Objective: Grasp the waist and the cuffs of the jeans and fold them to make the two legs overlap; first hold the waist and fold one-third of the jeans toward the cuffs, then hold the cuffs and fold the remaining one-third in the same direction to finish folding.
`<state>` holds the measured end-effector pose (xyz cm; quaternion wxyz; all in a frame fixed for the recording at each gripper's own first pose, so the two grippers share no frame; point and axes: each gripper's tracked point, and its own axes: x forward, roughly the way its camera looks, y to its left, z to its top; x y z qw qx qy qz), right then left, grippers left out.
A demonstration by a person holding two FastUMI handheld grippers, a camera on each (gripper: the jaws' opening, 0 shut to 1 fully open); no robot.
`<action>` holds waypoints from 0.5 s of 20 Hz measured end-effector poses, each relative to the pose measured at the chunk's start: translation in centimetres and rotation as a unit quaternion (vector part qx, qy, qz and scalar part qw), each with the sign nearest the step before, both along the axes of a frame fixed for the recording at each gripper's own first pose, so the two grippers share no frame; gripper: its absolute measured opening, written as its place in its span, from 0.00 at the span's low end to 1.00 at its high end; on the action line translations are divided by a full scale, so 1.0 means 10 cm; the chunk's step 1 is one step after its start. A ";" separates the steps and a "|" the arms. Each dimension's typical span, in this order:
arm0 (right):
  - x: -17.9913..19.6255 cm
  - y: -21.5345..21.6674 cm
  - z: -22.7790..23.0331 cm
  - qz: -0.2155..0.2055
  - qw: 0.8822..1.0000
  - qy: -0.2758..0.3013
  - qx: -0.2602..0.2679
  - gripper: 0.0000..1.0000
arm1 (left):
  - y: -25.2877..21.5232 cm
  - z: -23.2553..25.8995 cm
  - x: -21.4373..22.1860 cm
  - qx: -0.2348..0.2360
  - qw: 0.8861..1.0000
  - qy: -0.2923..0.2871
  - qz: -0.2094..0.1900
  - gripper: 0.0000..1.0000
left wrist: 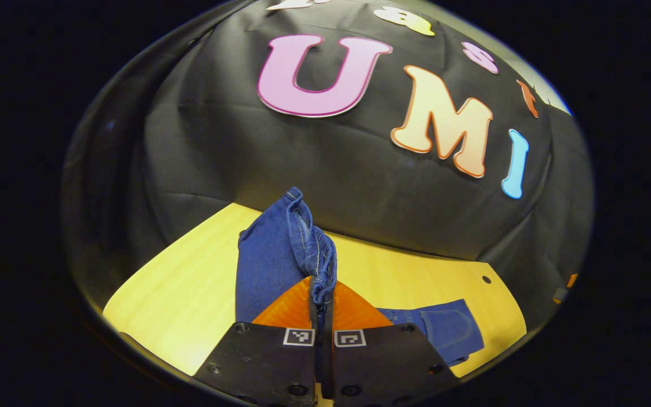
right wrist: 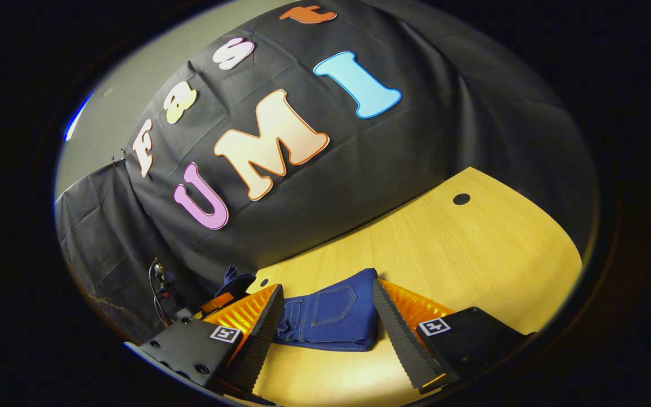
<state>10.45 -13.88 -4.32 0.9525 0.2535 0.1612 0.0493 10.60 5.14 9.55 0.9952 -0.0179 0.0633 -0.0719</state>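
The blue jeans (left wrist: 272,265) lie on the wooden table. My left gripper (left wrist: 321,302) is shut on a hem end of the jeans, and the pinched denim stands up above the fingers. The waist part with a back pocket (left wrist: 450,328) rests flat on the table at the lower right of the left gripper view. In the right gripper view the folded waist end of the jeans (right wrist: 331,316), pocket up, lies on the table between the fingers of my right gripper (right wrist: 325,325). That gripper is open and held just above and around the cloth. The other gripper (right wrist: 221,299), with denim in it, shows far left.
The wooden table (right wrist: 472,254) has a small round hole (right wrist: 461,199) near its far edge and another hole (left wrist: 486,279) in the left gripper view. Black cloth walls close in behind the table. Some cables (right wrist: 159,288) hang at the left.
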 end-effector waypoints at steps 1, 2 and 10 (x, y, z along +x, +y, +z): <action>-0.03 -0.04 0.00 0.002 1.000 -0.001 -0.001 0.98 | -0.15 0.02 -0.02 0.001 1.000 -0.002 -0.007 0.00; -0.07 -0.07 0.00 0.004 1.000 -0.001 -0.001 0.98 | -0.31 0.06 -0.07 -0.001 1.000 -0.004 -0.015 0.00; -0.35 -0.38 -0.10 -0.003 1.000 -0.004 0.004 0.98 | -1.71 -0.08 -0.36 0.014 0.994 0.014 -0.111 0.00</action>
